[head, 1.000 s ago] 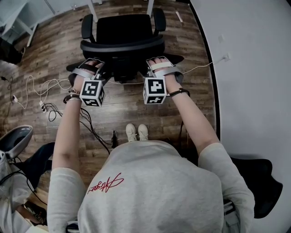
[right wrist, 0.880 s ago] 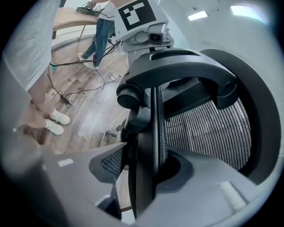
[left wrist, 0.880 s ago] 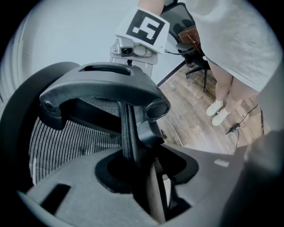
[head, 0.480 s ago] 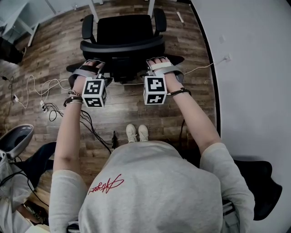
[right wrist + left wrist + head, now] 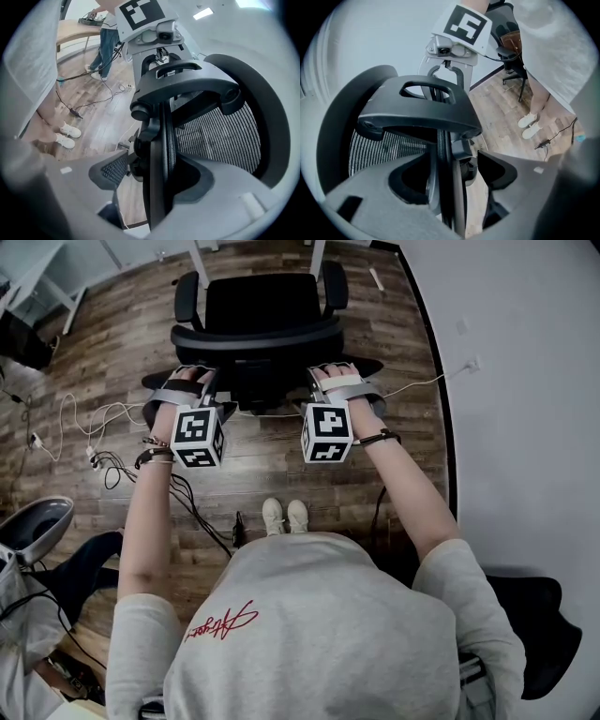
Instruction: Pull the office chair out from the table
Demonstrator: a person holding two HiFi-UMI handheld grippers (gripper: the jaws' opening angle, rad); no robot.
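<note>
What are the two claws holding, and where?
Nothing. The left claw and right claw have just been opening; the backrest edge of the office chair sits loose between each one's jaws.

On the back of the person's grey shirt (image 5: 319, 615) stands a red script (image 5: 217, 622), too slanted to read surely. No other text is readable.

Office chair (image 5: 255, 306) blocks the way ahead; floor (image 5: 258, 451) before it lies bare
</note>
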